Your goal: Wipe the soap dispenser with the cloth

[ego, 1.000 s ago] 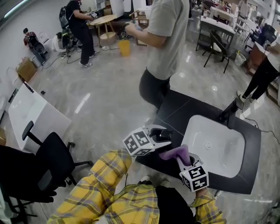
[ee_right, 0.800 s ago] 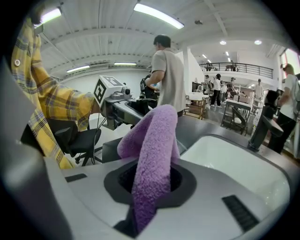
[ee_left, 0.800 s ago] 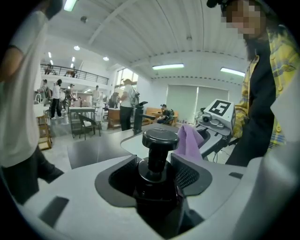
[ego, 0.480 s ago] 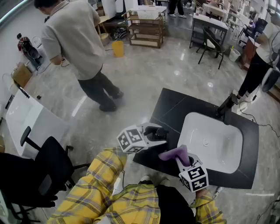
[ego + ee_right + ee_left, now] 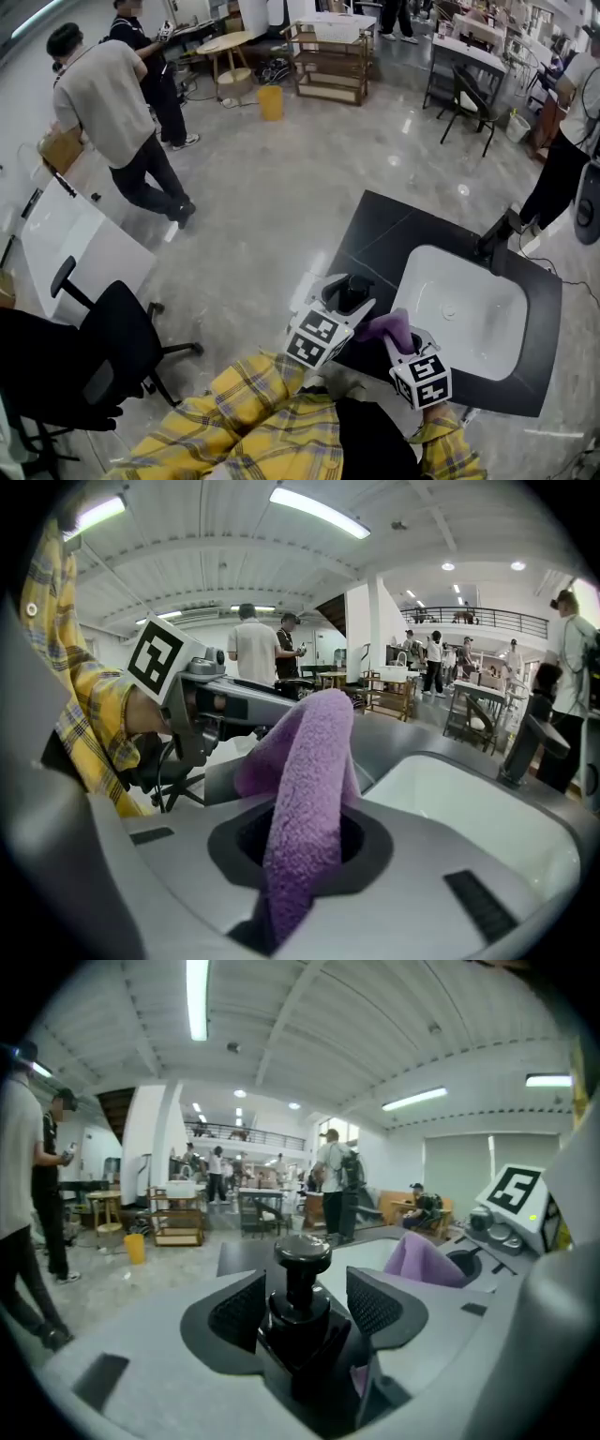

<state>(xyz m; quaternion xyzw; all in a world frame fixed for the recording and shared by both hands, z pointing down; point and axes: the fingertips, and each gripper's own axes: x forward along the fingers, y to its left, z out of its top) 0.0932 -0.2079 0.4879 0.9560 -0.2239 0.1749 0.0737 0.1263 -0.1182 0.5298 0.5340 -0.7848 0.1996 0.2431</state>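
Left gripper (image 5: 305, 1309), jaws just opened wide, loosely straddles the black soap dispenser (image 5: 302, 1252) at the dark counter's (image 5: 375, 225) near-left edge, probably re-gripping to steady it, while the right gripper (image 5: 300, 844) pinches the purple cloth (image 5: 311, 761), ready to wipe.

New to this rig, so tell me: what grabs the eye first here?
A purple cloth is clamped in the right gripper, by the white sink's near edge. Beside it, a black soap dispenser stands between the jaws of the left gripper, which have just been opening.
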